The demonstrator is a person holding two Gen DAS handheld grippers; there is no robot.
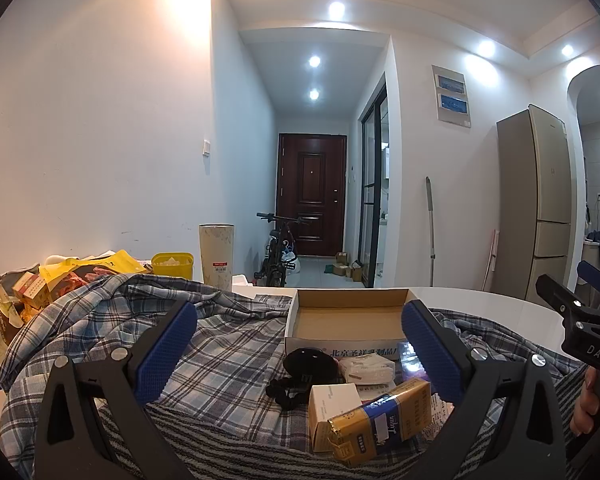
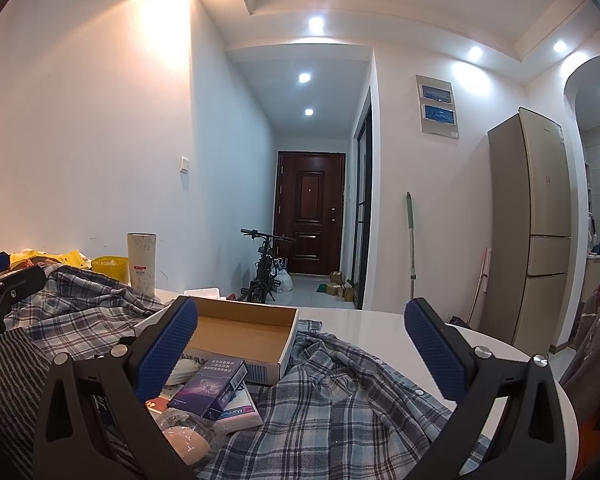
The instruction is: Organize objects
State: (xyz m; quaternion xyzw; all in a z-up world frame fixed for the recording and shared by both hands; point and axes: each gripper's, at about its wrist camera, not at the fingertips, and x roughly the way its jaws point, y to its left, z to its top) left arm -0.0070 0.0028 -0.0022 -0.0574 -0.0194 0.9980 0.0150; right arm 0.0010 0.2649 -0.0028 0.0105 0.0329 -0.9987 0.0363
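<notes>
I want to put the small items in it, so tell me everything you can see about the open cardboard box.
The cardboard box is shallow and rectangular, brown inside and white outside, with blue printed characters and a barcode on its outer walls. It sits open and upright with nothing visible inside, resting on the plaid shirt on the white table. Small packets lie against its near wall.

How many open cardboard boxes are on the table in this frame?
1. The open cardboard box sits mid-table on the plaid shirt, behind the small packets. Its visible interior looks empty. Others could be hidden under the clutter at left.
</notes>
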